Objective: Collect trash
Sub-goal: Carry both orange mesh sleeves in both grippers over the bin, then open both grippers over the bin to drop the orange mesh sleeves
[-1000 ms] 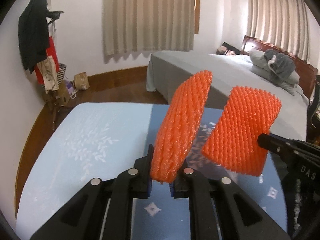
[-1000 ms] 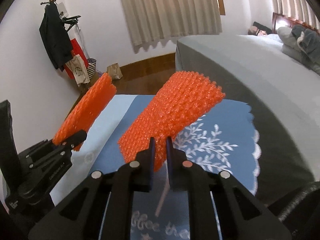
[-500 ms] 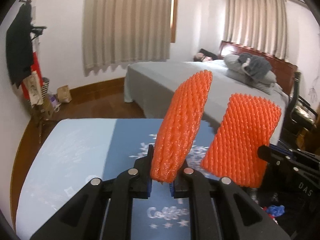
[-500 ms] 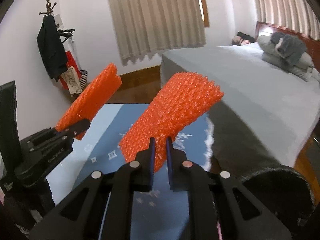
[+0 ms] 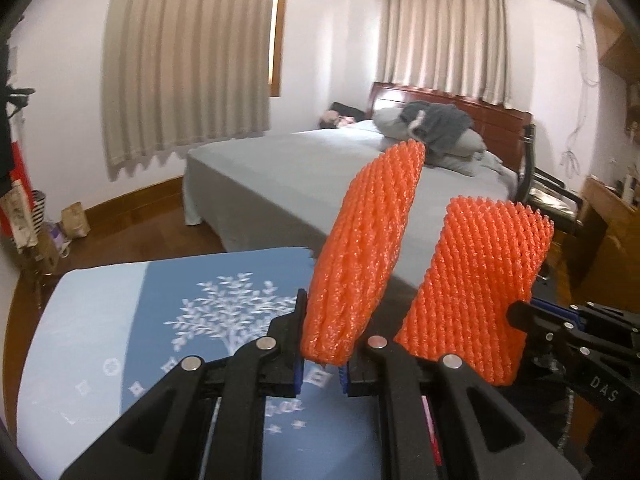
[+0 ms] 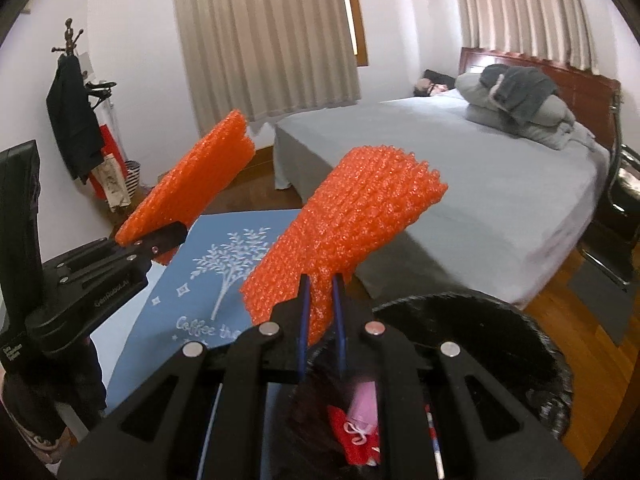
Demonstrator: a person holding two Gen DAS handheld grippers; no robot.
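So right under my right gripper (image 6: 320,320) sits the black bin (image 6: 500,320), and its fingers are pinched tight on one orange foam net (image 6: 348,232). My left gripper (image 5: 322,344) is clamped on the other net (image 5: 360,256), held above the blue tablecloth (image 5: 140,320), grey bed (image 5: 300,172) behind.

My right gripper (image 6: 320,312) hides most of the black bin's (image 6: 520,320) contents; its lower rim is cut off.

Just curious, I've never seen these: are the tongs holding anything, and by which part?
Yes. Left tongs pinch one orange foam net by its bottom end; right tongs pinch another orange foam net by its lower edge.
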